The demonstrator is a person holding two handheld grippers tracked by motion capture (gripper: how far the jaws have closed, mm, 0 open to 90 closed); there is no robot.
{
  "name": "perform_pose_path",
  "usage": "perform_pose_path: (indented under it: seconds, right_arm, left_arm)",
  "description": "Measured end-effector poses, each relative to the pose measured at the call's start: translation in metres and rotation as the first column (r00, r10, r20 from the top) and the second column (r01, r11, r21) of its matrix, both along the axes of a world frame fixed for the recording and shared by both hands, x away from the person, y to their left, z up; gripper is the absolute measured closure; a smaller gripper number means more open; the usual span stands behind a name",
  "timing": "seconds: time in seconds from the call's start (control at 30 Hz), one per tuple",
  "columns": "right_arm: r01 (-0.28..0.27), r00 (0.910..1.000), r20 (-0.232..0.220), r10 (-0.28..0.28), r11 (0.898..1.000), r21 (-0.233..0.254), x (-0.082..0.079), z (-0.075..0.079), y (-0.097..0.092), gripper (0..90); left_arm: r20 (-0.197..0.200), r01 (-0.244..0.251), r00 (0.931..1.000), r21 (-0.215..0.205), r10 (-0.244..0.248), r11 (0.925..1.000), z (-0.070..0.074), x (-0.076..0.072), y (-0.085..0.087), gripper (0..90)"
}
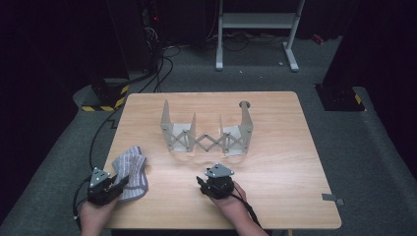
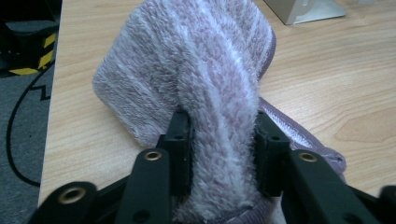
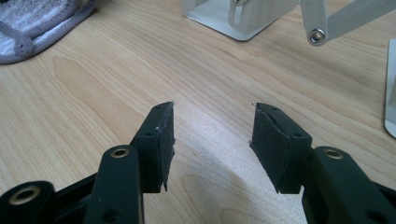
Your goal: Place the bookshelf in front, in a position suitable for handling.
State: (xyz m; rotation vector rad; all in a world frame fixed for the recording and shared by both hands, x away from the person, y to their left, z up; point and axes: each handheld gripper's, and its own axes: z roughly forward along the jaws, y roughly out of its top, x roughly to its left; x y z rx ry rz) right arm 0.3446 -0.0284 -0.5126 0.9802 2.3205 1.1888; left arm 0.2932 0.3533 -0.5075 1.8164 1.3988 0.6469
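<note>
A fluffy lilac-and-white striped towel (image 1: pixel 131 168) lies bunched near the table's front left corner. My left gripper (image 1: pixel 119 185) sits at its near edge. In the left gripper view a thick fold of the towel (image 2: pixel 201 70) fills the gap of the left gripper (image 2: pixel 223 126), and both pads touch it. Near the front middle, my right gripper (image 1: pixel 212 177) hovers low over bare wood. Its jaws (image 3: pixel 212 116) stand apart with nothing between them. A grey metal scissor-type folding rack (image 1: pixel 206 135) stands spread out at the table's centre, just beyond the right gripper, and its feet (image 3: pixel 243 18) show ahead.
The wooden table (image 1: pixel 285 162) has bare room on its right half and along the back. A small grey tab (image 1: pixel 333 199) sticks out at its right front edge. On the floor behind are cables (image 1: pixel 157 69), a white frame (image 1: pixel 255 29) and a yellow-black striped base (image 1: pixel 105 101).
</note>
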Motion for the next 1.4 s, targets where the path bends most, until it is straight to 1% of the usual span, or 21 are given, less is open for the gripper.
perform_pose_path:
  seconds: [0.17, 0.27, 0.33, 0.4, 0.47, 0.57, 0.67, 0.73, 0.77, 0.83, 0.9, 0.93, 0.97, 1.0, 1.1, 1.17, 1.2, 1.23, 1.3, 1.37, 1.4]
  right_arm:
    - [0.002, 1.0000, 0.001, -0.002, 1.000, -0.003, 0.000, 0.000, 0.000, 48.9]
    - [0.003, 1.0000, 0.003, -0.003, 1.000, -0.005, 0.000, 0.000, 0.000, 48.8]
    - [0.010, 0.9999, 0.003, -0.010, 1.000, -0.007, -0.001, -0.001, -0.002, 48.8]
    - [0.012, 0.9999, 0.003, -0.012, 1.000, -0.007, -0.001, -0.001, -0.002, 48.8]
    - [0.020, 0.9998, 0.003, -0.020, 1.000, -0.010, -0.002, -0.001, -0.005, 48.8]
    - [0.028, 0.9996, 0.001, -0.028, 0.999, -0.018, -0.002, -0.003, -0.008, 48.6]
    - [0.060, 0.9982, -0.001, -0.060, 0.998, -0.020, -0.003, -0.004, -0.016, 48.5]
    - [0.079, 0.9968, 0.000, -0.079, 0.997, -0.021, -0.004, -0.005, -0.023, 48.4]
    - [0.079, 0.9968, 0.000, -0.079, 0.997, -0.021, -0.004, -0.005, -0.023, 48.4]
    - [0.111, 0.9938, 0.000, -0.111, 0.994, -0.019, -0.008, -0.005, -0.034, 48.0]
    - [0.136, 0.9906, 0.003, -0.136, 0.991, -0.016, -0.010, -0.004, -0.042, 47.6]
    - [0.150, 0.9886, 0.006, -0.150, 0.989, -0.015, -0.011, -0.004, -0.046, 47.4]
    - [0.162, 0.9867, 0.010, -0.162, 0.987, -0.014, -0.012, -0.003, -0.050, 47.1]
    - [0.176, 0.9843, 0.014, -0.176, 0.984, -0.011, -0.012, -0.003, -0.054, 46.9]
    - [0.220, 0.9751, 0.030, -0.220, 0.976, 0.003, -0.013, 0.001, -0.065, 46.1]
    - [0.239, 0.9698, 0.046, -0.239, 0.971, 0.008, -0.012, 0.004, -0.072, 44.9]
    - [0.239, 0.9698, 0.046, -0.239, 0.971, 0.008, -0.012, 0.004, -0.072, 44.9]
    - [0.261, 0.9629, 0.067, -0.262, 0.965, 0.013, -0.010, 0.008, -0.080, 44.2]
    - [0.282, 0.9556, 0.085, -0.282, 0.959, 0.020, -0.008, 0.011, -0.086, 44.2]
    - [0.307, 0.9449, 0.106, -0.310, 0.951, 0.040, -0.004, 0.017, -0.093, 44.5]
    - [0.307, 0.9449, 0.106, -0.310, 0.951, 0.040, -0.004, 0.017, -0.093, 44.5]
  left_arm:
    - [0.060, 0.003, 0.9982, -0.019, -0.002, 0.9998, 0.011, -0.003, -0.004, 39.6]
    - [0.091, 0.007, 0.9958, -0.016, -0.006, 0.9998, 0.017, -0.004, -0.007, 31.6]
    - [0.127, 0.029, 0.9915, -0.020, -0.026, 0.9994, 0.026, -0.005, -0.014, 30.2]
    - [0.136, 0.040, 0.9900, -0.027, -0.036, 0.9988, 0.029, -0.006, -0.016, 30.2]
    - [0.174, 0.088, 0.9816, -0.043, -0.079, 0.9952, 0.039, -0.009, -0.028, 31.1]
    - [0.188, 0.126, 0.9754, -0.048, -0.115, 0.9908, 0.043, -0.008, -0.037, 32.3]
    - [0.188, 0.199, 0.9655, -0.088, -0.180, 0.9761, 0.041, 0.000, -0.056, 34.9]
    - [0.173, 0.236, 0.9603, -0.087, -0.219, 0.9678, 0.036, 0.007, -0.068, 36.9]
    - [0.173, 0.236, 0.9603, -0.087, -0.219, 0.9678, 0.036, 0.007, -0.068, 37.4]
    - [0.143, 0.287, 0.9515, -0.093, -0.273, 0.9534, 0.028, 0.015, -0.086, 37.6]
    - [0.131, 0.316, 0.9433, -0.070, -0.305, 0.9463, 0.022, 0.019, -0.100, 38.0]
    - [0.131, 0.316, 0.9433, -0.070, -0.305, 0.9463, 0.022, 0.019, -0.100, 38.2]
    - [0.131, 0.336, 0.9359, -0.054, -0.327, 0.9403, 0.015, 0.021, -0.114, 38.7]
    - [0.131, 0.336, 0.9359, -0.054, -0.327, 0.9403, 0.015, 0.021, -0.114, 39.3]
    - [0.128, 0.364, 0.9220, 0.032, -0.365, 0.9307, 0.000, 0.022, -0.139, 39.6]
    - [0.129, 0.380, 0.9147, 0.051, -0.383, 0.9237, -0.005, 0.022, -0.145, 39.5]
    - [0.129, 0.380, 0.9147, 0.051, -0.383, 0.9237, -0.005, 0.022, -0.145, 39.5]
    - [0.106, 0.411, 0.9037, 0.055, -0.415, 0.9099, -0.010, 0.021, -0.149, 39.4]
    - [0.104, 0.422, 0.8957, 0.107, -0.432, 0.9003, -0.013, 0.018, -0.152, 38.9]
    - [0.111, 0.424, 0.8938, 0.110, -0.435, 0.8992, -0.014, 0.017, -0.150, 38.7]
    - [0.111, 0.424, 0.8938, 0.110, -0.435, 0.8992, -0.014, 0.017, -0.150, 38.7]
